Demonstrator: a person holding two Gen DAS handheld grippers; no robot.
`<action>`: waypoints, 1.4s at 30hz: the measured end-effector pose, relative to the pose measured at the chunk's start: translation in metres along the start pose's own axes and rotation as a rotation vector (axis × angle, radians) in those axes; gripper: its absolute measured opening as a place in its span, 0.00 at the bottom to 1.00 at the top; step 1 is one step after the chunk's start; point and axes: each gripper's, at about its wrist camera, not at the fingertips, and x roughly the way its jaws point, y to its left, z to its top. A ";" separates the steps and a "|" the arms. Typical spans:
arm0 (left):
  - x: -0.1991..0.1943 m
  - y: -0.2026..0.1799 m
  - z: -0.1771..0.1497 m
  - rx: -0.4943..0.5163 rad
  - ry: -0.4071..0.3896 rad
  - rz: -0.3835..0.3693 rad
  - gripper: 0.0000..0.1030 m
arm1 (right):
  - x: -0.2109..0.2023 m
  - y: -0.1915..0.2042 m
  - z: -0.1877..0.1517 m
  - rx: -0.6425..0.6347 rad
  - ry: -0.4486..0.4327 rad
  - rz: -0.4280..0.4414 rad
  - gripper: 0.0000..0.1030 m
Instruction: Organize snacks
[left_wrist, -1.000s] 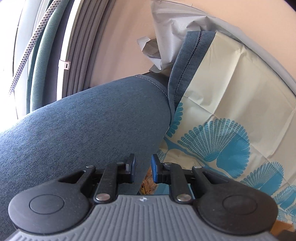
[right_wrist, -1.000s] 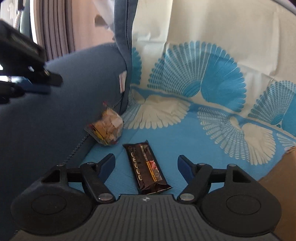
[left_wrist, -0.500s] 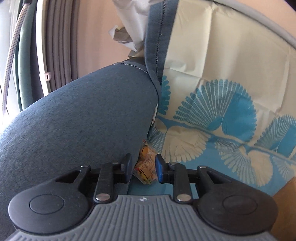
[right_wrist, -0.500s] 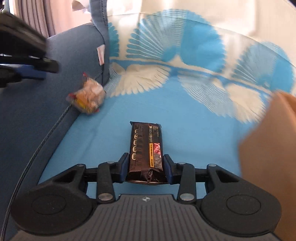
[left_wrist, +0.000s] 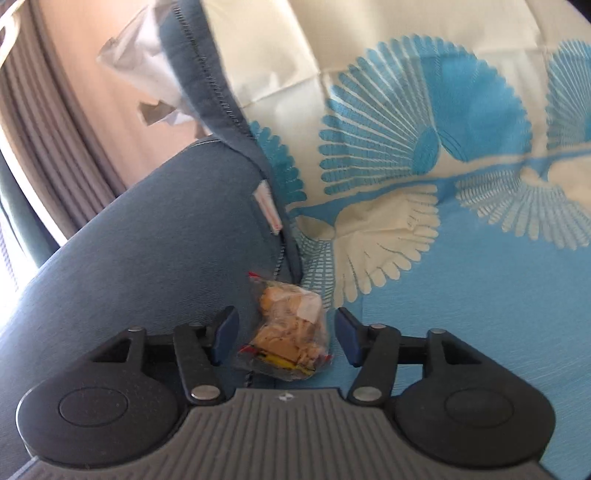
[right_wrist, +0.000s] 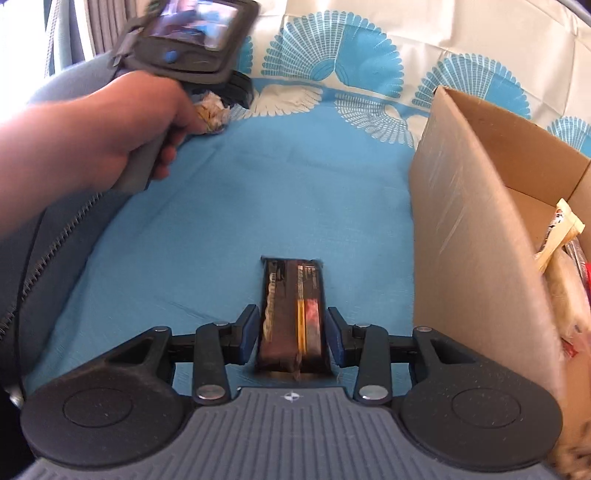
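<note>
A blue sheet (right_wrist: 258, 192) with big fan shapes lies over the seat and runs up the back. On the left sits a soft blue armrest (left_wrist: 155, 236). Far left hang grey curtains (left_wrist: 48, 122). Something white and crumpled, maybe paper (left_wrist: 144, 66), pokes up far behind.

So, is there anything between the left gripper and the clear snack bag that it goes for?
Nothing visible. The left gripper has just been opening, and the snack bag already lies between its jaws on the blue cloth, with a gap on each side. The sofa arm is close on the left but not between them.
</note>
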 end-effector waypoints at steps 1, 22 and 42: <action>0.004 -0.004 -0.001 0.015 0.001 0.007 0.71 | 0.005 0.001 -0.002 -0.001 0.010 -0.010 0.40; -0.027 0.013 0.007 -0.045 0.054 -0.113 0.39 | 0.023 -0.002 -0.005 0.011 -0.005 0.019 0.40; -0.252 0.055 -0.123 -0.308 0.227 -0.610 0.38 | -0.094 -0.024 -0.059 0.076 -0.011 0.122 0.40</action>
